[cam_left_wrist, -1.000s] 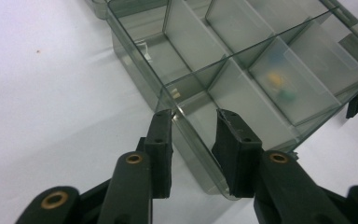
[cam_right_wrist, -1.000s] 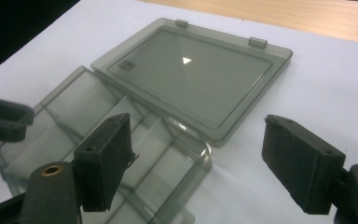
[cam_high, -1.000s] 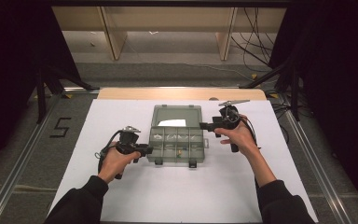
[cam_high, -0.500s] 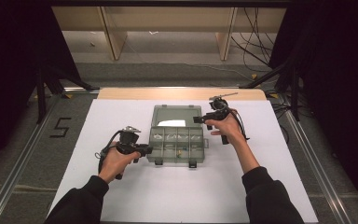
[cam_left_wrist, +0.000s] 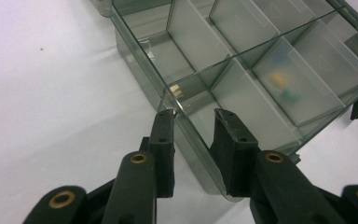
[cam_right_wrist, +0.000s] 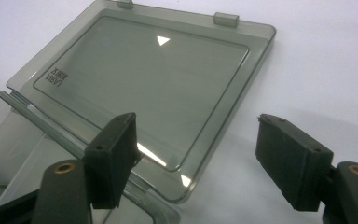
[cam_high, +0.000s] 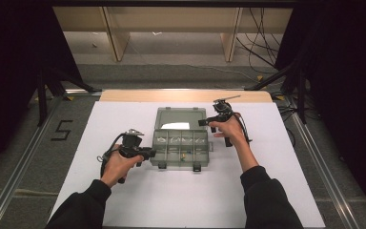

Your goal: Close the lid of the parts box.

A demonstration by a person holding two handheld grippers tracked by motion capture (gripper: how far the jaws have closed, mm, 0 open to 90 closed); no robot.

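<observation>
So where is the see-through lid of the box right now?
In the high view the lid lies flat and open on the white table, behind the box's compartments, just left of the right gripper.

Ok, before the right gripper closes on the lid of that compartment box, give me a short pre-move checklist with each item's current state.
1. Left gripper steadies the box: ok, jaws straddle its side wall; whether the pads press, cannot tell.
2. Lid fully open, lying flat on the table: ok.
3. Right gripper open wide enough: ok, though its jaws have just been closing.
4. Lid edge between the right jaws: ok, the corner sits there, untouched.
5. Small parts stay in their compartment: ok.
</observation>
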